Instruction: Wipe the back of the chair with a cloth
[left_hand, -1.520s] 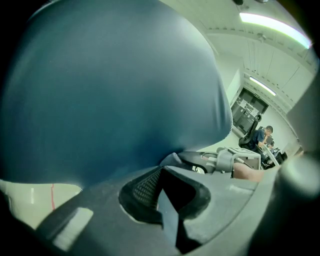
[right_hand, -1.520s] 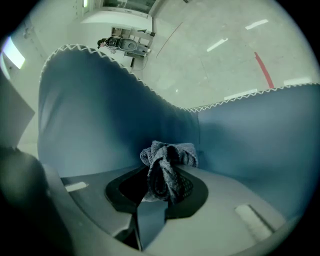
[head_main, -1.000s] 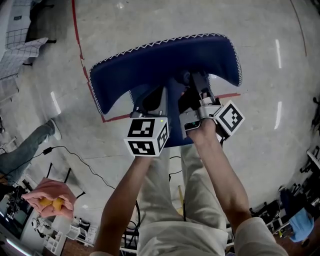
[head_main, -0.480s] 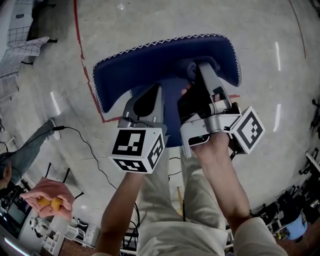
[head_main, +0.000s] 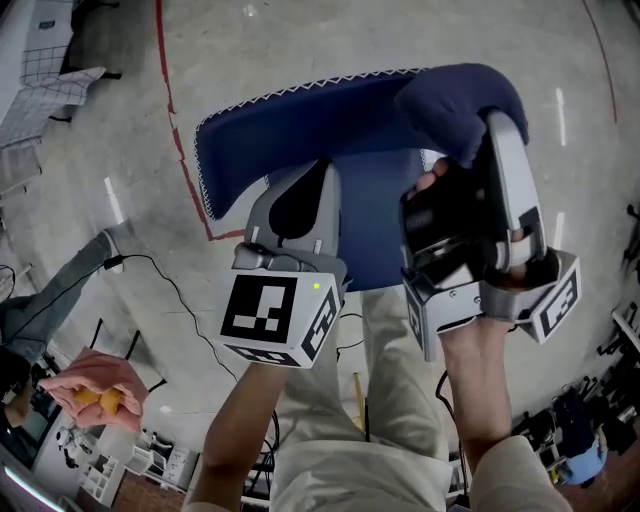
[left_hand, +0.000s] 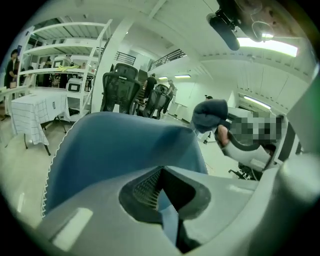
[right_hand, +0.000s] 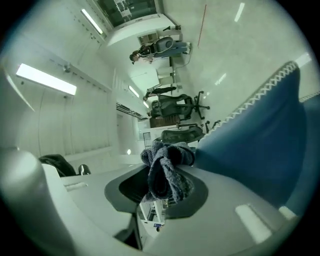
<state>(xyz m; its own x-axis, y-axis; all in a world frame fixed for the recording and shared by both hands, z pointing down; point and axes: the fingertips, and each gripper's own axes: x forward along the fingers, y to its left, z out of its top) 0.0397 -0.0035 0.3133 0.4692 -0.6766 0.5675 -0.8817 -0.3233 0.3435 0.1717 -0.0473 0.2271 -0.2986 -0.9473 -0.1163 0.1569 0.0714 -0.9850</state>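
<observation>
The blue chair back, edged with white zigzag stitching, fills the upper middle of the head view, seen from above over a pale concrete floor marked with a red line.

The left tongs are closed narrowly on the lower edge of the chair back, near its middle. In the left gripper view a thin fold of the blue fabric is pinched between the jaws of the left tongs, and the chair back rises beyond them. Their marker cube faces the camera.

The right tongs hold the cloth, a dark blue bunched wad, at the top right corner of the chair back. In the right gripper view the cloth is clamped between the jaws of the right tongs and bulges out above them, just beside the stitched edge of the chair back. The left gripper view shows the cloth at that upper right corner; whether it presses on the fabric I cannot tell.

The person's light trousers show below the chair back's lower edge. Off the left edge, on the floor, a black cable trails, and another person's hand holds something pink and yellow. Black office chairs stand in the background.
</observation>
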